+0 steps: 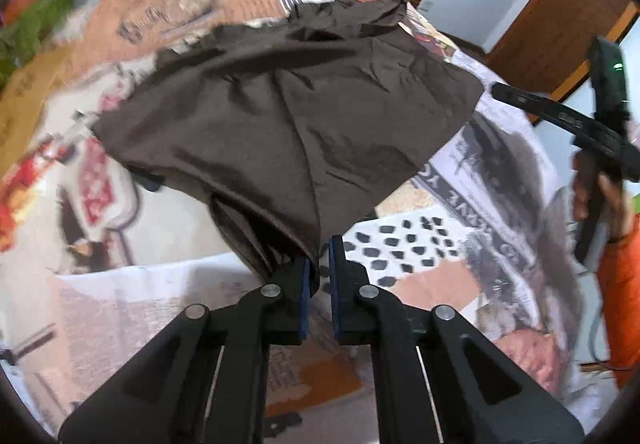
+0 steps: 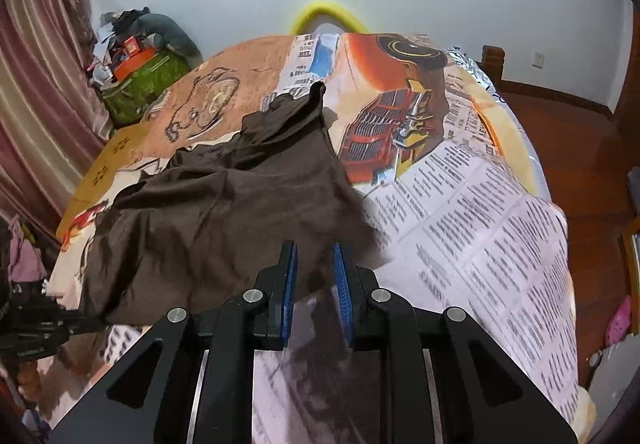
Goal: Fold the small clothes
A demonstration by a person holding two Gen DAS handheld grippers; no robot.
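The left hand-held gripper [image 1: 319, 264] is pinching a bunched edge of the brown garment [image 1: 288, 112] (draping mid-frame over the printed bedsheet [image 1: 432, 244]), while the right hand-held gripper [image 2: 315, 276] is gripping its near hem.

Both wrist views downward, sharing bed [image 2: 460, 180]

Left gripper [image 1: 319, 264] jaws nearly closed on cloth; right gripper [image 2: 315, 276] jaws narrowly parted.
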